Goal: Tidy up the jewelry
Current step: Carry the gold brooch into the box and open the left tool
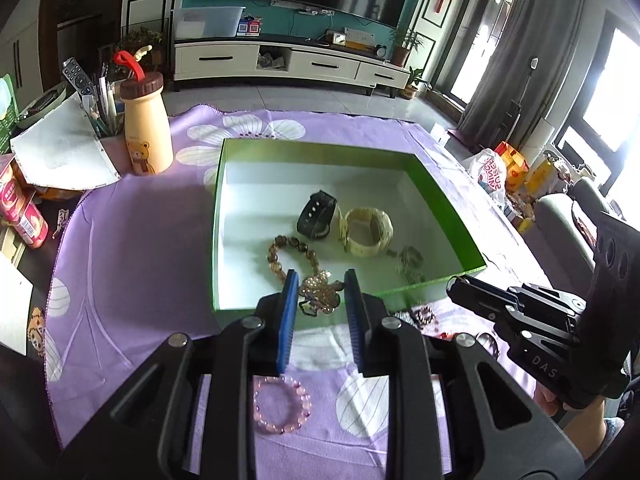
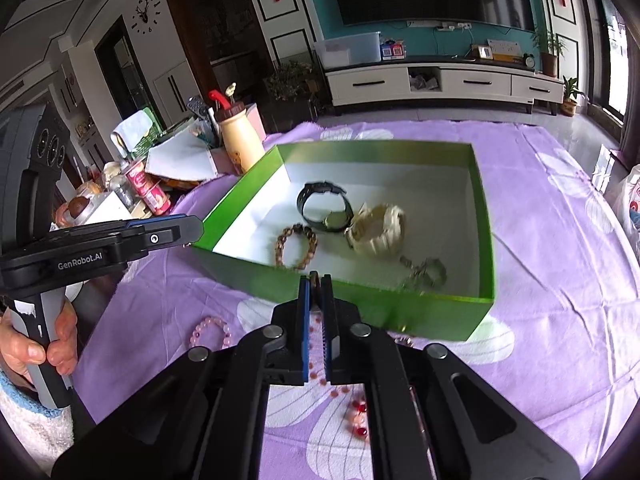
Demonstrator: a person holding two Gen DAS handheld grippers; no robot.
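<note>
- Left gripper (image 1: 321, 280), centre-bottom of the left view: jaws part-closed, clenched on a gold sparkly piece (image 1: 320, 294) that sits between the blue pads; looks held over the box's near wall, probably to drop it in.
- Right gripper (image 2: 316, 278), centre-bottom of the right view: jaws nearly together, pinching a thin red-bead strand (image 2: 320, 340); the strand trails down between the pads to red beads lying on the cloth at lower centre.
- Green box (image 1: 444, 196), mid-frame on the purple cloth (image 1: 132, 240): the collecting spot; already holds a black watch (image 1: 316, 216), a cream bracelet (image 1: 366, 232), a brown bead bracelet (image 1: 286, 250) and a small metal chain (image 1: 412, 262).
- Pink bracelet (image 1: 282, 404), low centre of the left view, under the gripper: not in the box, lying on the cloth near its front wall.
- More beads (image 1: 426, 316) lie on the cloth just below the box's near wall, right of centre; too small to identify.
- Judgement: task partway; two pieces in hand, at least the pink bracelet left.
- Risk: the strand is long and loose, so it may snag on the box wall.
</note>
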